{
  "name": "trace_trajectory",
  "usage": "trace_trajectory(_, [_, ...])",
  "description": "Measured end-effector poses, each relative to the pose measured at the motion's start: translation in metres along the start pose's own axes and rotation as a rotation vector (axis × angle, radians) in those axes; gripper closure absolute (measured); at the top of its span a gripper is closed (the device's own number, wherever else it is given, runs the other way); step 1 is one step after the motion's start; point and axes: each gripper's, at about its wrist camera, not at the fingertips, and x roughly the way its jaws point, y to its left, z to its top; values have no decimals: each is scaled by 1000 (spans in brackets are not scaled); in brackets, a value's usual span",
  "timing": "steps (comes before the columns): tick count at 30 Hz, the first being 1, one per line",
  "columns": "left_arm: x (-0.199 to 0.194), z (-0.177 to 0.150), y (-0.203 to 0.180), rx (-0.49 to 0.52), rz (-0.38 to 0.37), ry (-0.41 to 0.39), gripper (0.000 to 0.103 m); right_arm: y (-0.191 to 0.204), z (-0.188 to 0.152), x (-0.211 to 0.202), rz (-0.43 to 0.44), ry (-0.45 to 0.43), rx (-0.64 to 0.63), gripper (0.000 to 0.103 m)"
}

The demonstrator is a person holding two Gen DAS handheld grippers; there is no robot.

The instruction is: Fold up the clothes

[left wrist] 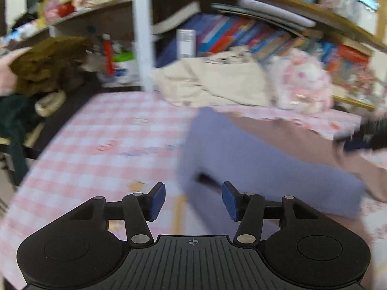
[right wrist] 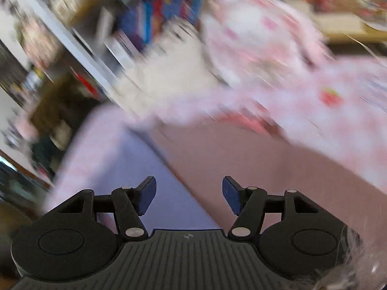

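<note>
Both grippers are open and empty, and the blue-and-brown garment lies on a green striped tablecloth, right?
Not quite. The left wrist view shows the tablecloth is pink and white check, not green striped. The rest holds: the left gripper and right gripper are open and empty, and the blue-and-brown garment lies on the cloth.

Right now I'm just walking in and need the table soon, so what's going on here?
A person is folding clothes with two handheld grippers. The left gripper and right gripper are both open and hold nothing. A lavender garment lies over a mauve one on the pink checked tablecloth. A cream pile sits behind. Both views are motion-blurred.
</note>
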Motion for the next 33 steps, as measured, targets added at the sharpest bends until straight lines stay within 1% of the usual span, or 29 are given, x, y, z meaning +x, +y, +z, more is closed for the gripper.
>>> trace_trajectory(2, [-2, -4, -16, -2, -26, 9, 51, -9, -21, -12, -40, 39, -20, 46])
trace_trajectory(5, [-2, -8, -40, -7, -99, 11, 51, -23, -53, -31, -99, 98, -51, 47])
trace_trajectory(7, [3, -8, -61, 43, -142, 11, 51, -33, -75, -43, -139, 137, -71, 47])
trace_trajectory(9, [11, -12, -89, 154, -167, 22, 51, -37, -92, -50, -167, 173, -104, 49])
trace_trajectory(10, [15, -14, -104, 218, -176, 31, 51, -32, -95, -48, -168, 186, -135, 52])
trace_trajectory(11, [17, -15, -120, 288, -183, 40, 51, -29, -99, -46, -167, 202, -170, 56])
trace_trajectory(14, [21, -24, -169, 528, -187, 53, 51, -20, -110, -44, -146, 226, -278, 59])
trace_trajectory(15, [20, -29, -179, 578, -189, 55, 51, -20, -112, -44, -140, 221, -307, 62])
trace_trajectory(17, [19, -37, -198, 661, -200, 64, 51, -21, -116, -45, -132, 204, -361, 74])
trace_trajectory(18, [19, -39, -204, 677, -209, 70, 51, -22, -117, -47, -136, 195, -384, 88])
trace_trajectory(19, [20, -40, -210, 685, -221, 76, 51, -26, -117, -49, -134, 185, -383, 93])
trace_trajectory(20, [20, -40, -216, 691, -230, 81, 51, -31, -116, -51, -123, 176, -369, 96])
trace_trajectory(22, [23, -42, -225, 716, -239, 84, 51, -39, -114, -58, -143, 142, -346, 99])
trace_trajectory(23, [25, -44, -231, 739, -233, 88, 51, -44, -112, -63, -174, 119, -335, 102])
trace_trajectory(24, [28, -45, -237, 763, -227, 91, 51, -49, -109, -68, -217, 95, -325, 102])
trace_trajectory(26, [34, -49, -251, 813, -211, 90, 51, -65, -105, -77, -243, 82, -263, 102])
trace_trajectory(29, [39, -56, -269, 896, -206, 68, 51, -80, -106, -88, -226, 88, -186, 101])
trace_trajectory(32, [42, -64, -281, 970, -148, 33, 51, -79, -110, -100, -191, 74, -186, 100])
trace_trajectory(33, [43, -64, -282, 972, -131, 27, 51, -78, -111, -103, -180, 72, -196, 100])
